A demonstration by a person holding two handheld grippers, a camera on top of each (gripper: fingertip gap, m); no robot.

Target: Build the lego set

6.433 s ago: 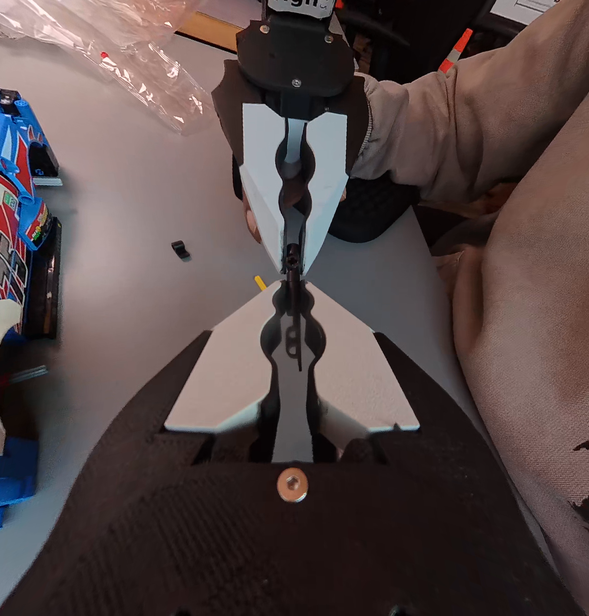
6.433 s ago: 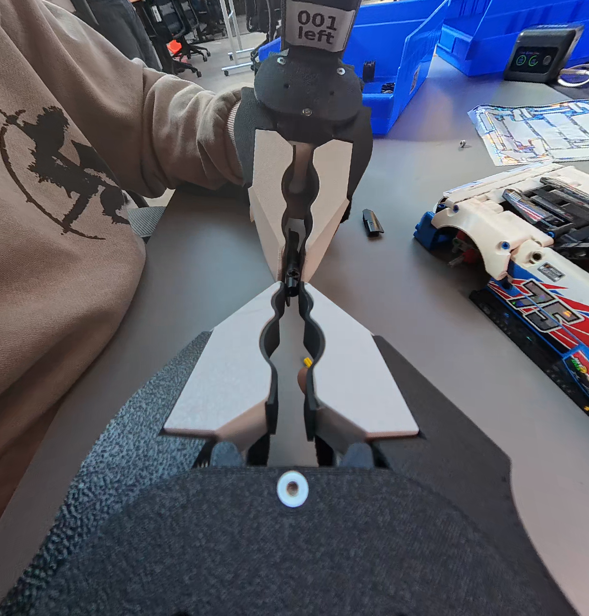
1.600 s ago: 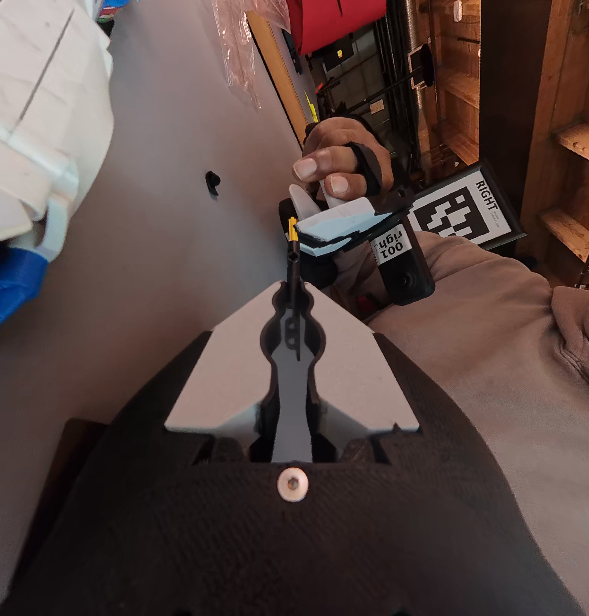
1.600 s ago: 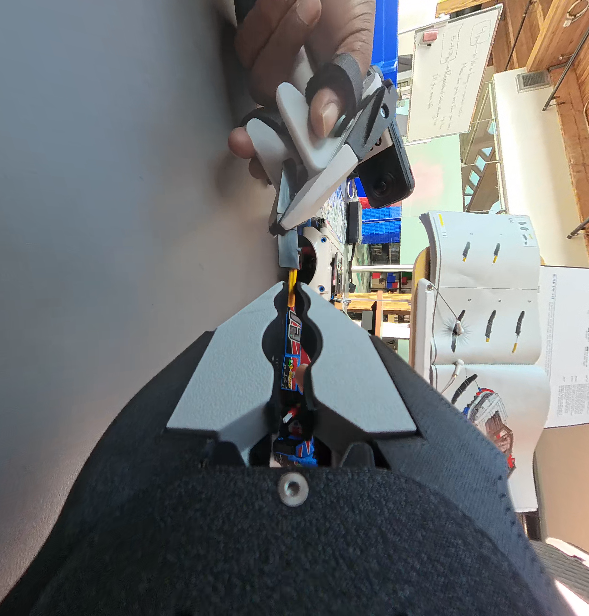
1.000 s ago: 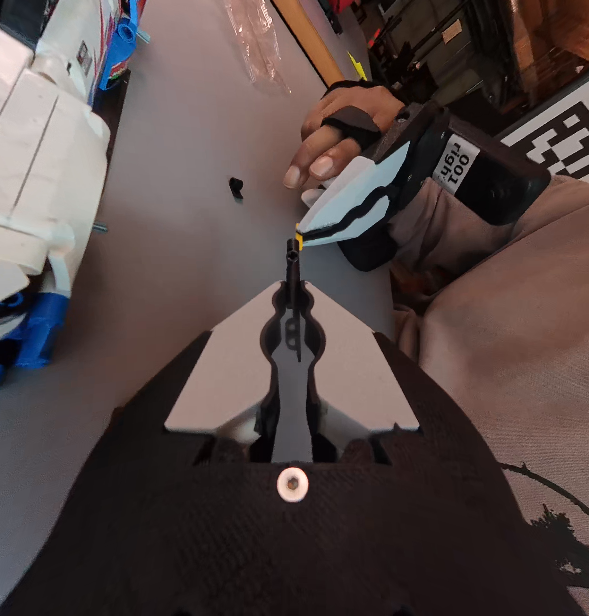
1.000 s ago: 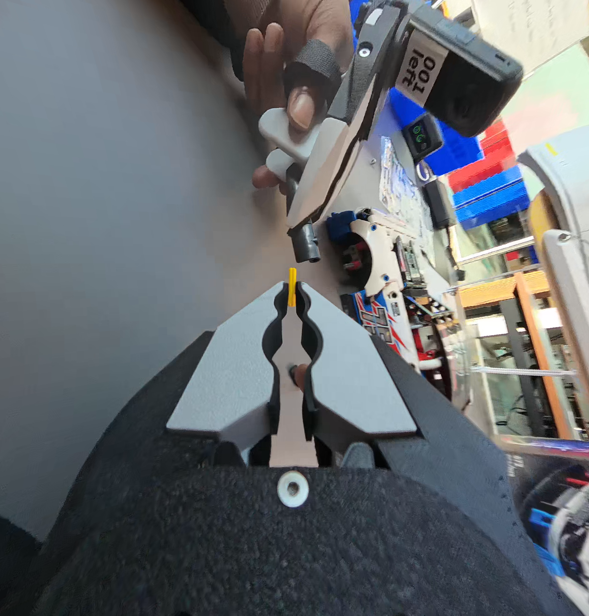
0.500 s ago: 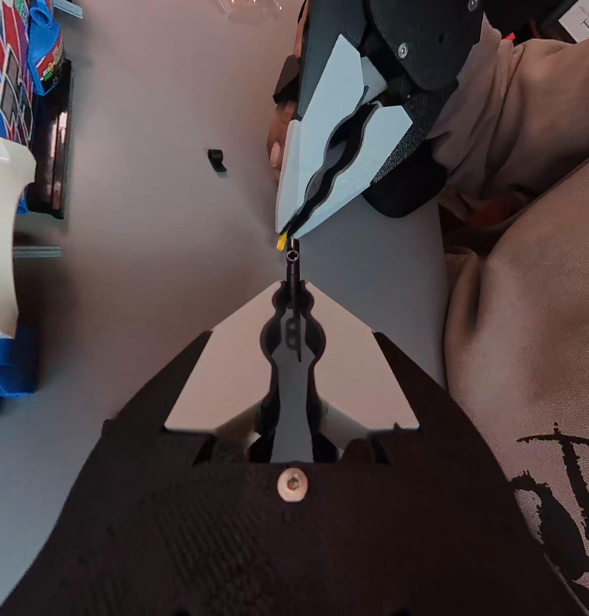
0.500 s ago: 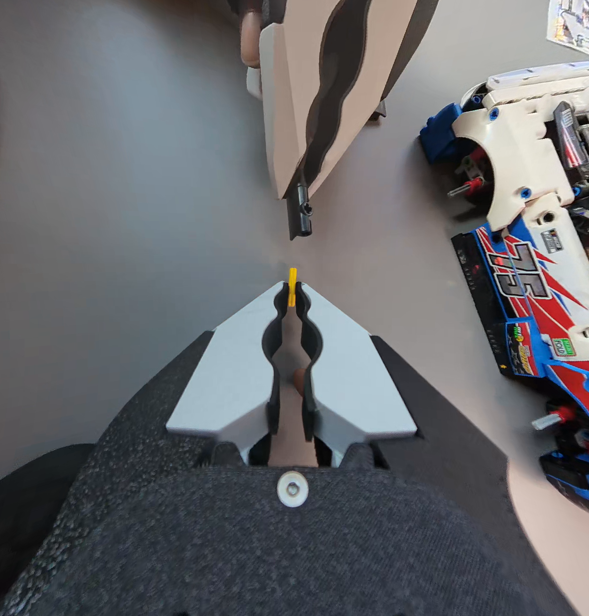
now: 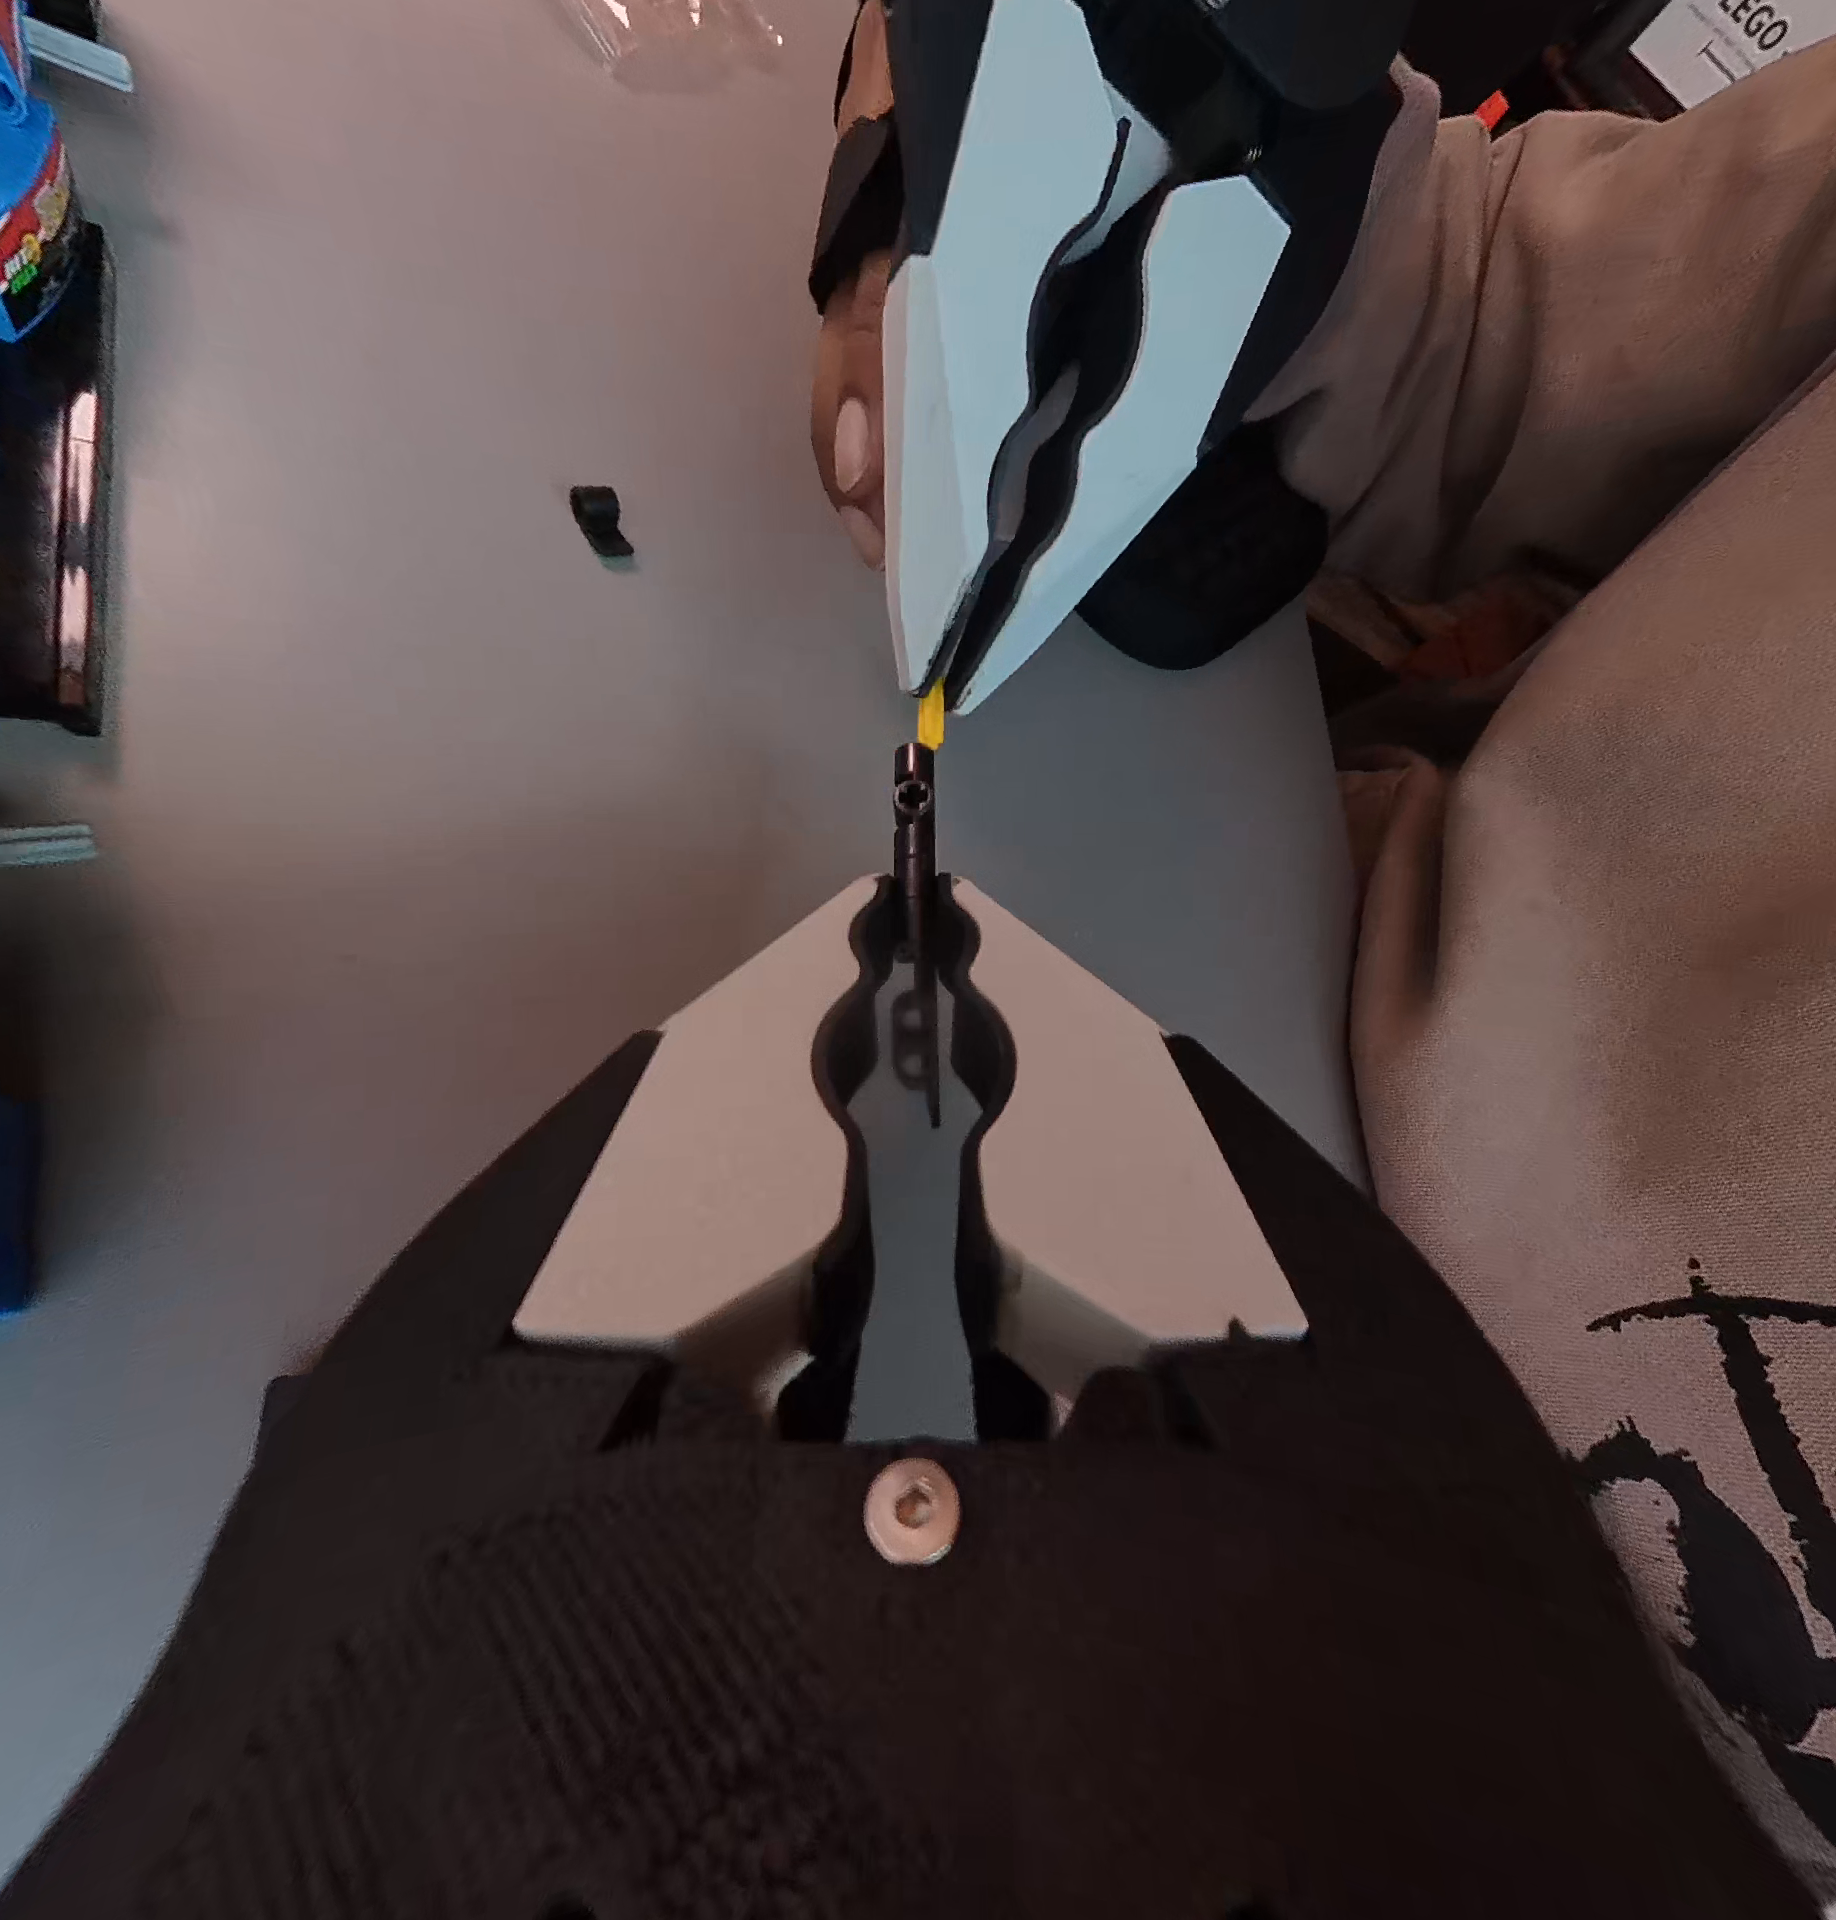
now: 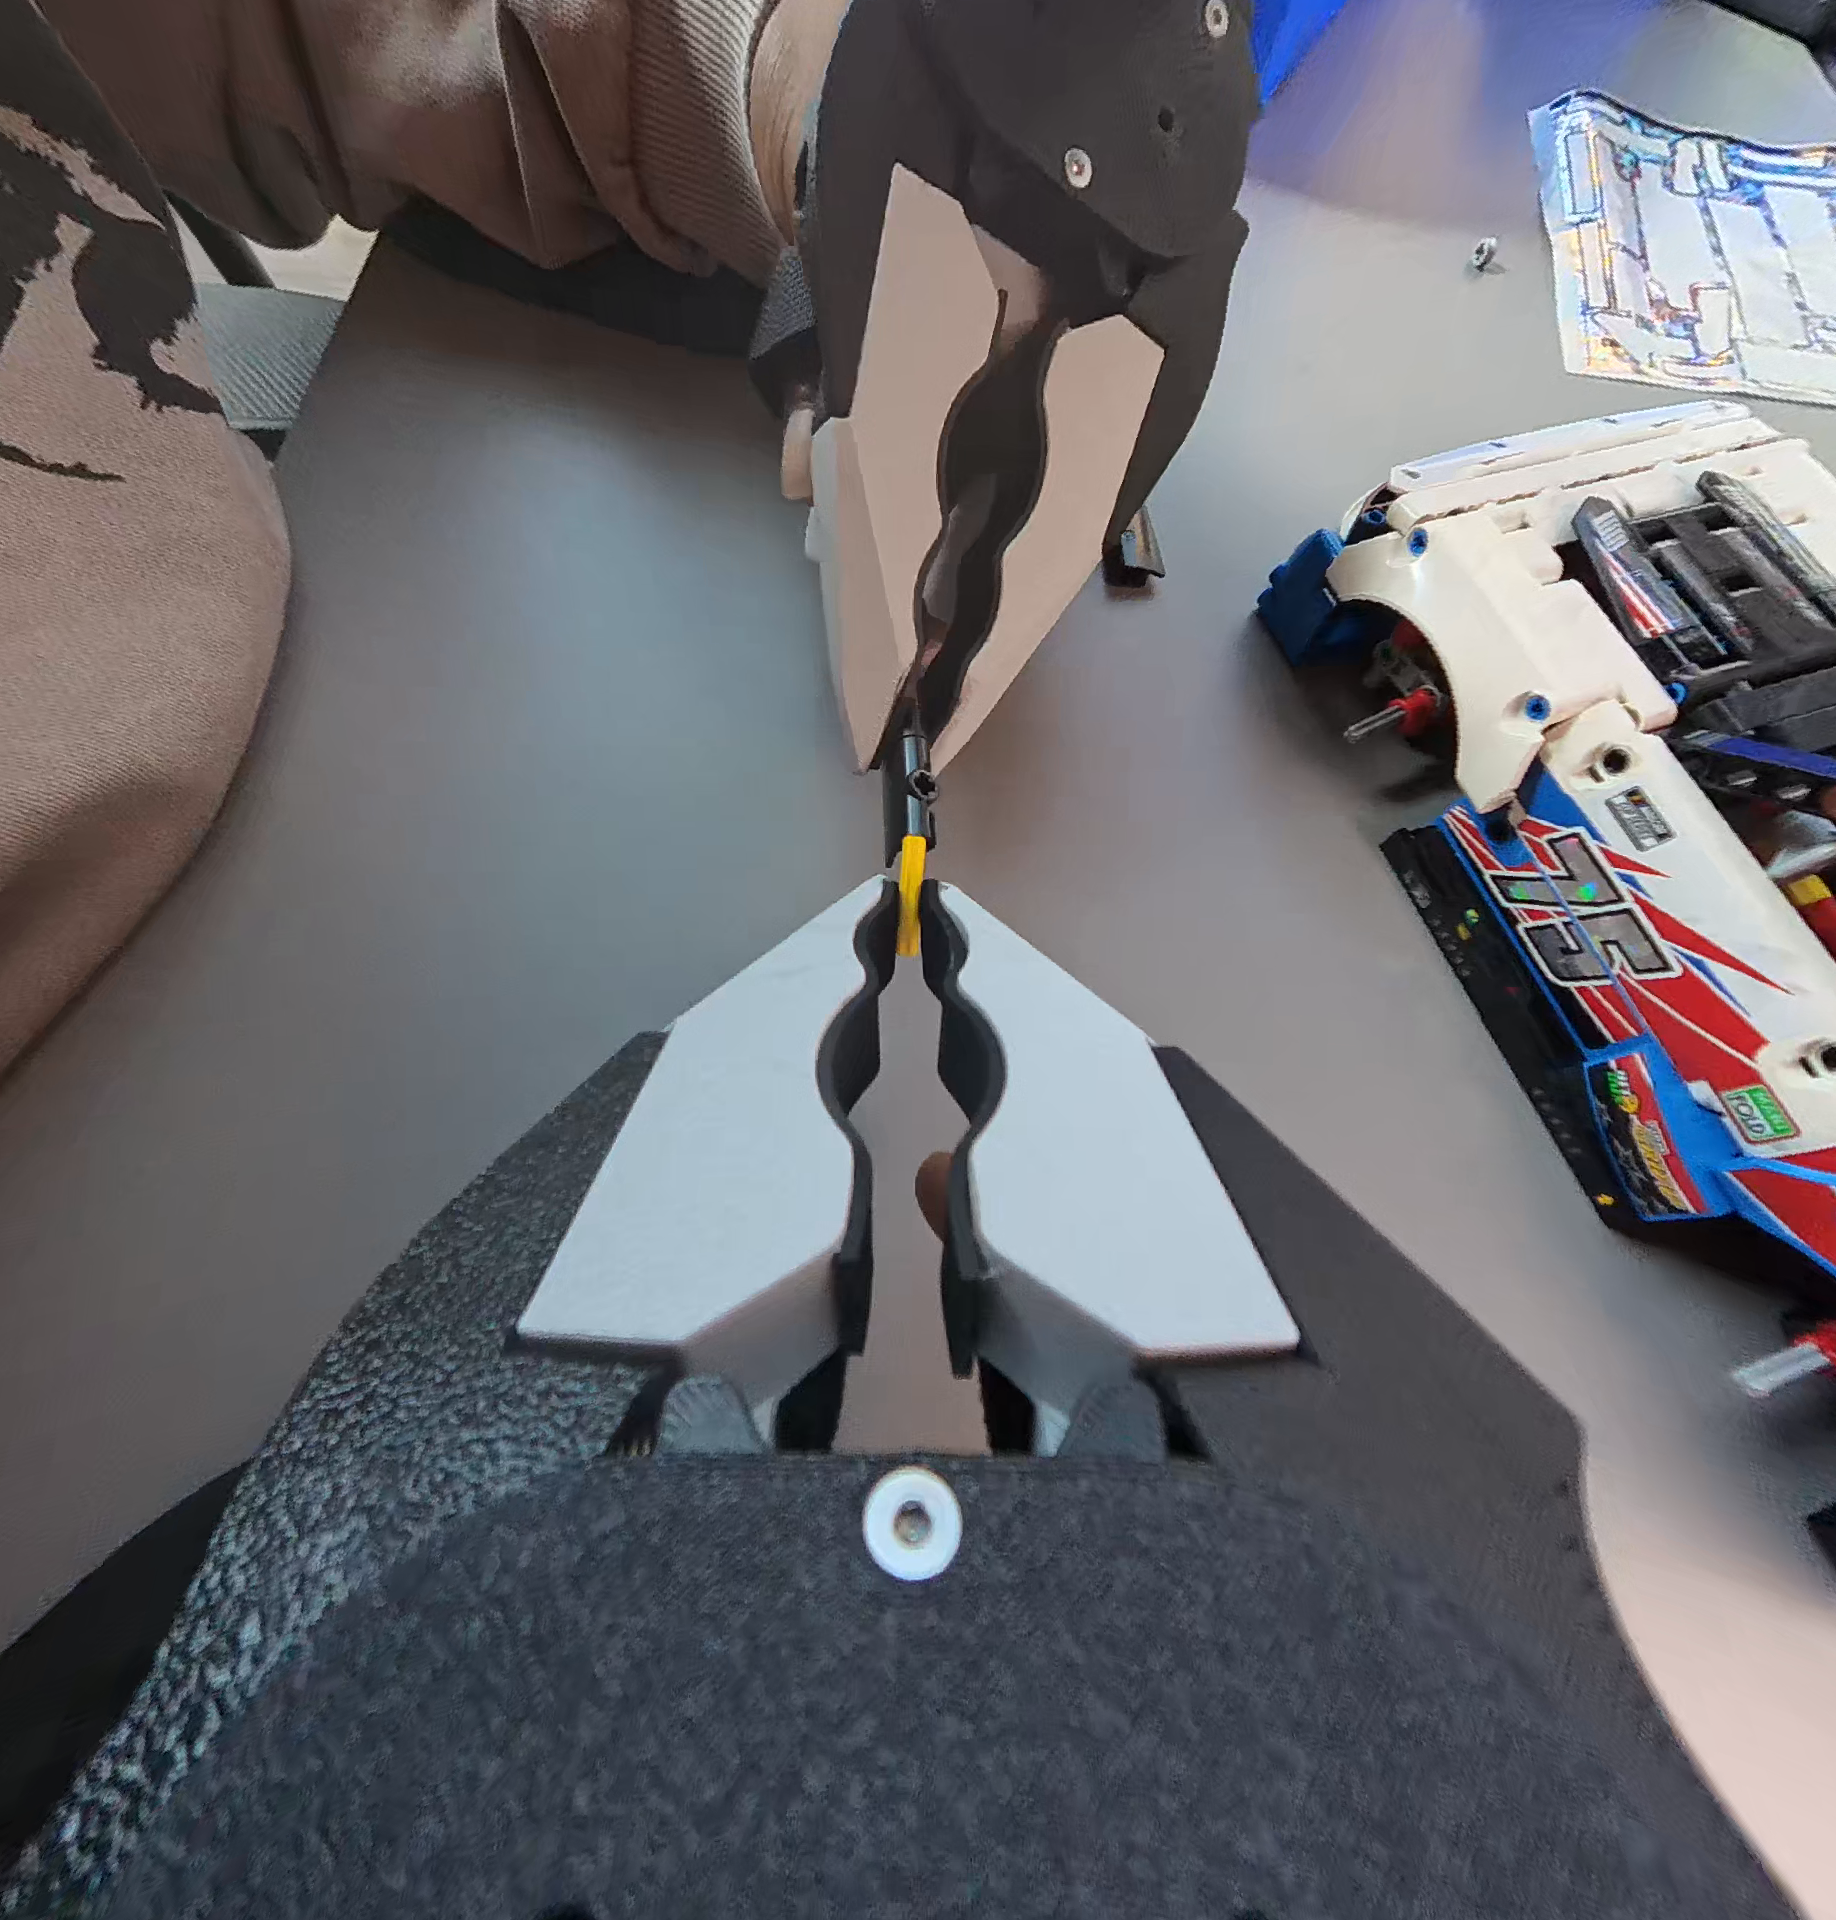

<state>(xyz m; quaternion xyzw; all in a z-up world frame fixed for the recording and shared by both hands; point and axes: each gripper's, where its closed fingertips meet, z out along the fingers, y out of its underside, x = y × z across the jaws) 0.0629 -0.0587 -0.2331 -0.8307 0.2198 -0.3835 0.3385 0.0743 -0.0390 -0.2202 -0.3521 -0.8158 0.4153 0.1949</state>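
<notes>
My left gripper (image 9: 912, 883) is shut on a thin black lego connector piece (image 9: 910, 805) that sticks out past its tips. My right gripper (image 10: 906, 888) is shut on a short yellow lego axle (image 10: 908, 894). The two grippers face each other tip to tip above the grey table. The yellow axle (image 9: 929, 720) touches the end of the black piece (image 10: 912, 792). The right gripper (image 9: 940, 691) also shows in the left wrist view, and the left gripper (image 10: 898, 753) in the right wrist view.
A partly built blue, white and red lego race car (image 10: 1620, 935) lies to the right in the right wrist view and at the left edge (image 9: 20, 416) in the left wrist view. A small black loose part (image 9: 600, 516) lies on the table (image 9: 426, 727). A sticker sheet (image 10: 1703, 270) lies far right. The person's beige sleeves are close by.
Both grippers have turned level again and closed in on each other. The yellow axle's tip, half a second ago apart from the black piece, now meets its end.
</notes>
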